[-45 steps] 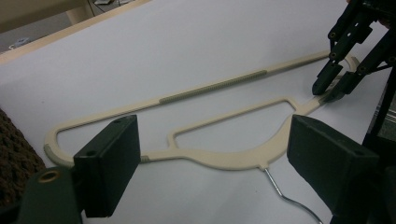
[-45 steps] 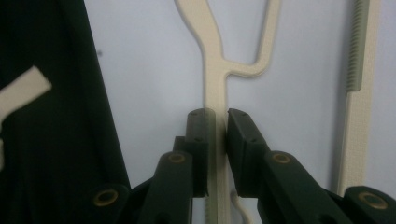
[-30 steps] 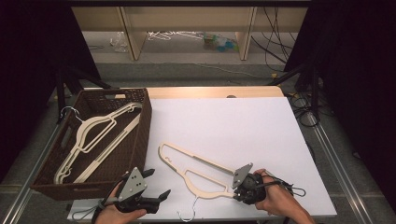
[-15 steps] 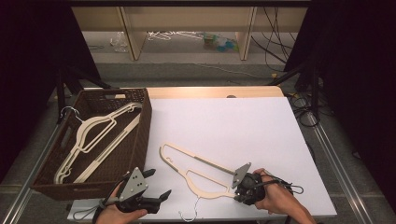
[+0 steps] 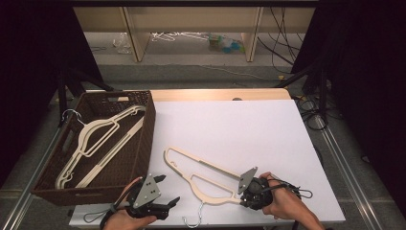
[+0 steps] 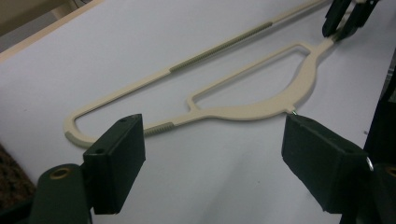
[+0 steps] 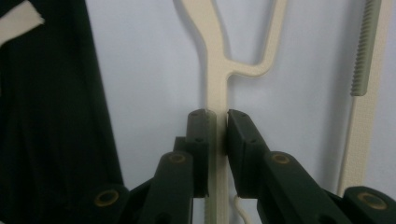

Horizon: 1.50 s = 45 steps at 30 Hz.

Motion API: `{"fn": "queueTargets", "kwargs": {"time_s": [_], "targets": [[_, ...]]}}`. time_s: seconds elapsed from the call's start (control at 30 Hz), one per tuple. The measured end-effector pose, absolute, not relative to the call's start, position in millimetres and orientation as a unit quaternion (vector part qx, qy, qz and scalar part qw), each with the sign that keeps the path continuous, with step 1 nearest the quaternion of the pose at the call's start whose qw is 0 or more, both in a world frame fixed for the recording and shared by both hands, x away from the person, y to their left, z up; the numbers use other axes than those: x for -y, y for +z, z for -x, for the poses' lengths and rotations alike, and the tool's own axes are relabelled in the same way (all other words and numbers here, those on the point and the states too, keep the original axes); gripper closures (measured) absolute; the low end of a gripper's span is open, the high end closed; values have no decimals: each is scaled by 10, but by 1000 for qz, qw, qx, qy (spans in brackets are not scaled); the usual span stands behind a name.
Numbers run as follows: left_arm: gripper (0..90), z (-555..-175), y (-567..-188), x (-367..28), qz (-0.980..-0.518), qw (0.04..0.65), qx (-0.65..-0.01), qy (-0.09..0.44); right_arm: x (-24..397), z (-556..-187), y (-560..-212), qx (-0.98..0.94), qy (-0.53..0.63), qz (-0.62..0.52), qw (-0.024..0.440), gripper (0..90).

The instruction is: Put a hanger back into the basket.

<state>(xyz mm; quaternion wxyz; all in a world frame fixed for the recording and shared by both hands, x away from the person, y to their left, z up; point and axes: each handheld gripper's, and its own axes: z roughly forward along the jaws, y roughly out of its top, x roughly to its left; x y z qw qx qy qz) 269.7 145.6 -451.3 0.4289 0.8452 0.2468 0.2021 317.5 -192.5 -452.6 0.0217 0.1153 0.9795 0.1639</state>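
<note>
White tabletop (image 5: 249, 129) bears the hanger (image 5: 206, 175), pinched between the right gripper (image 7: 217, 140) jaws.

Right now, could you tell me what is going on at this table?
A person works with two hand-held grippers. The right gripper is shut on one end of a cream hanger lying on the white table. The left gripper is open near the hanger's hook end, its jaws just closing slightly. Two more hangers lie in the wicker basket.
</note>
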Motion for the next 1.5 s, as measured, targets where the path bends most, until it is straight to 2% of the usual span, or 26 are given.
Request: {"fn": "queueTargets", "kwargs": {"time_s": [0.17, 0.47, 0.53, 0.8, 1.13, 1.23, 1.27, 1.5], "targets": [[230, -2763, -4581, -1316, -862, 403, -222, 213, 1959, -3160, -4331, -979, 166, -113, 30, 796], [264, -2885, -4742, -990, -898, 334, -126, 256, 1986, -3121, -4180, -980, 163, -109, 35, 797], [267, -2899, -4765, -935, -903, 327, -117, 252, 1991, -3116, -4167, -980, 164, -107, 34, 797], [284, -2928, -4812, -781, -908, 313, -81, 267, 2020, -3102, -4093, -980, 163, -106, 35, 797], [305, -2967, -4858, -634, -906, 318, -67, 271, 2020, -3096, -4084, -979, 174, -102, 29, 796], [355, -2965, -4838, -624, -907, 318, -34, 274, 2037, -3101, -4081, -979, 175, -102, 28, 796], [404, -2963, -4833, -624, -909, 321, -27, 266, 2048, -3103, -4085, -978, 178, -105, 26, 796], [566, -2921, -4770, -582, -907, 333, 37, 255, 2144, -3168, -4136, -974, 200, -108, 5, 796]]}}
